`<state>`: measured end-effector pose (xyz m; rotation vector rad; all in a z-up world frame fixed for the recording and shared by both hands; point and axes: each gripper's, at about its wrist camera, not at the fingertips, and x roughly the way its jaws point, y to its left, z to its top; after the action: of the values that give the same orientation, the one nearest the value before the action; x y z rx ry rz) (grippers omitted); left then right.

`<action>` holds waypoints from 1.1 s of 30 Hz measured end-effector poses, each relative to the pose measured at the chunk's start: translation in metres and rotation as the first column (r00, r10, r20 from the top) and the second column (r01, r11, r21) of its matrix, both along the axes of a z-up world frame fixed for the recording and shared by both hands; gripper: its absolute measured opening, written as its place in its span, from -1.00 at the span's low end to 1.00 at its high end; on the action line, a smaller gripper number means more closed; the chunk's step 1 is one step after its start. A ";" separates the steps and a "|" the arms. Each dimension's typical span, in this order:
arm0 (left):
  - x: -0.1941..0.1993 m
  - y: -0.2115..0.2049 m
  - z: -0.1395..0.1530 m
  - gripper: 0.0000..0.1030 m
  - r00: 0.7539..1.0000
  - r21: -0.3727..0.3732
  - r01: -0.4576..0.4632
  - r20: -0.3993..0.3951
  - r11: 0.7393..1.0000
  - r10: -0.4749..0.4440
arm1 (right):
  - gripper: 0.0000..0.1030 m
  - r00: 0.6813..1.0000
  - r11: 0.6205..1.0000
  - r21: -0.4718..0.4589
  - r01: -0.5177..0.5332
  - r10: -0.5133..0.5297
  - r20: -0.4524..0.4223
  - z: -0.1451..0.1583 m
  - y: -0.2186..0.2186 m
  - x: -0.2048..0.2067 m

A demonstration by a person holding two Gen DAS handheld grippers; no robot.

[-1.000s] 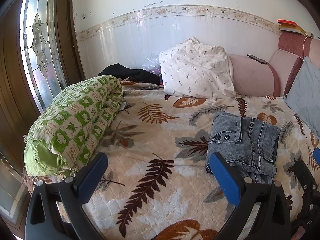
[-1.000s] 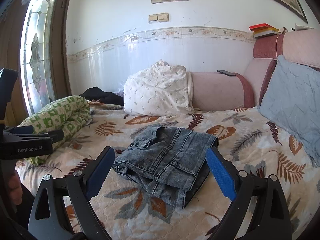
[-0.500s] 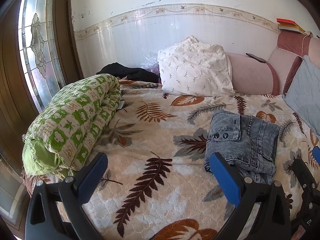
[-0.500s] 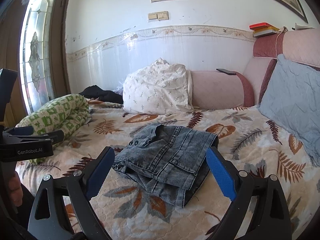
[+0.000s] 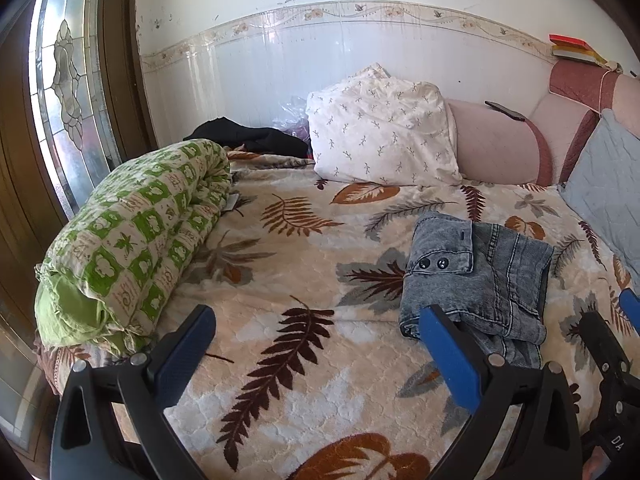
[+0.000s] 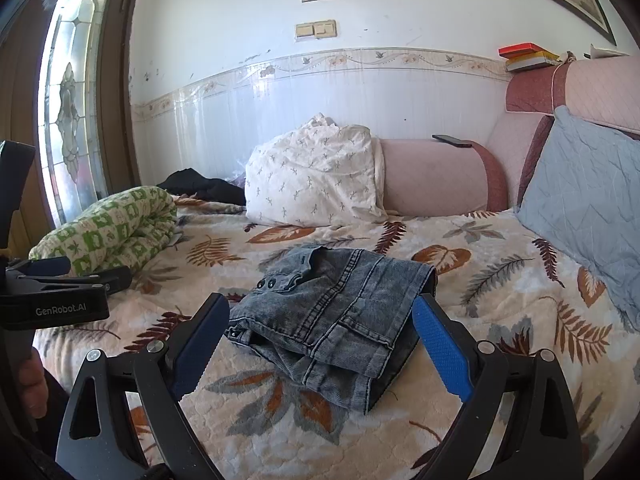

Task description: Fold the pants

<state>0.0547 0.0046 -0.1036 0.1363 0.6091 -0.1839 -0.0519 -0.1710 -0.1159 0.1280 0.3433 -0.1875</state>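
Drawn back slightly from folded grey washed-denim pants (image 6: 332, 312) lying mid-bed on leaf-print quilted bedspread (image 5: 288, 360), left gripper (image 5: 316, 356) and right gripper (image 6: 320, 340) both gaping, empty; probably heavy, stiff-seamed, best pinched at waistband edge.

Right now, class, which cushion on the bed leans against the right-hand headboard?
The plain grey-blue quilted cushion; the white twig-print pillow stands at the back wall instead.

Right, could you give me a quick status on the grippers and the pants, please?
Left gripper open, empty. Right gripper open, empty, short of the pants. Pants folded in a bundle on the bedspread. Nothing in the way.
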 end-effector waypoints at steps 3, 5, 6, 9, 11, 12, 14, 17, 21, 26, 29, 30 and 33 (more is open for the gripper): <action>0.000 0.001 0.000 1.00 1.000 -0.008 0.001 -0.001 1.000 -0.001 | 0.82 1.000 1.000 0.001 0.000 0.000 -0.001 0.000 0.000 0.000; 0.000 0.000 0.000 1.00 1.000 -0.009 0.001 0.000 1.000 -0.001 | 0.82 1.000 1.000 0.001 -0.001 0.001 -0.003 0.000 0.000 0.000; 0.000 0.000 0.000 1.00 1.000 -0.009 0.002 0.000 1.000 -0.002 | 0.82 1.000 1.000 0.001 -0.002 0.002 -0.004 -0.001 0.000 0.000; 0.000 0.000 0.000 1.00 1.000 -0.007 0.002 -0.002 1.000 -0.002 | 0.82 1.000 1.000 -0.001 -0.006 0.006 -0.009 -0.002 0.000 0.001; 0.000 -0.001 0.000 1.00 1.000 -0.005 0.006 -0.003 1.000 -0.006 | 0.82 1.000 1.000 -0.004 -0.009 0.008 -0.010 -0.002 0.000 0.001; 0.000 0.000 0.000 1.00 1.000 -0.004 0.007 -0.004 1.000 -0.007 | 0.82 1.000 1.000 -0.004 -0.008 0.008 -0.011 -0.002 0.000 0.002; 0.000 0.000 0.000 1.00 1.000 -0.006 0.008 -0.003 1.000 -0.008 | 0.82 1.000 1.000 -0.006 -0.010 0.010 -0.012 -0.002 0.000 0.002; 0.000 0.000 0.000 1.00 1.000 -0.007 0.009 -0.002 1.000 -0.009 | 0.82 1.000 1.000 -0.005 -0.008 0.008 -0.011 -0.002 0.000 0.002; 0.001 -0.002 -0.001 1.00 1.000 -0.007 0.015 -0.007 1.000 -0.015 | 0.82 1.000 1.000 -0.002 -0.011 0.011 -0.013 -0.003 -0.001 0.003; 0.001 -0.003 -0.001 1.00 1.000 -0.005 0.019 -0.009 1.000 -0.019 | 0.82 1.000 1.000 -0.002 -0.011 0.011 -0.013 -0.003 0.000 0.003; 0.000 -0.002 -0.001 1.00 1.000 -0.010 0.021 -0.010 1.000 -0.021 | 0.82 1.000 1.000 0.000 -0.011 0.011 -0.015 -0.003 0.000 0.004; 0.000 -0.002 -0.001 1.00 1.000 -0.009 0.020 -0.011 1.000 -0.020 | 0.82 1.000 1.000 0.000 -0.011 0.011 -0.015 -0.003 -0.001 0.004; 0.000 -0.002 -0.002 1.00 1.000 -0.009 0.019 -0.011 1.000 -0.019 | 0.82 1.000 1.000 -0.002 -0.012 0.012 -0.014 -0.003 -0.001 0.004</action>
<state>0.0550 0.0023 -0.1051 0.1328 0.6183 -0.2061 -0.0482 -0.1724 -0.1194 0.1229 0.3575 -0.1768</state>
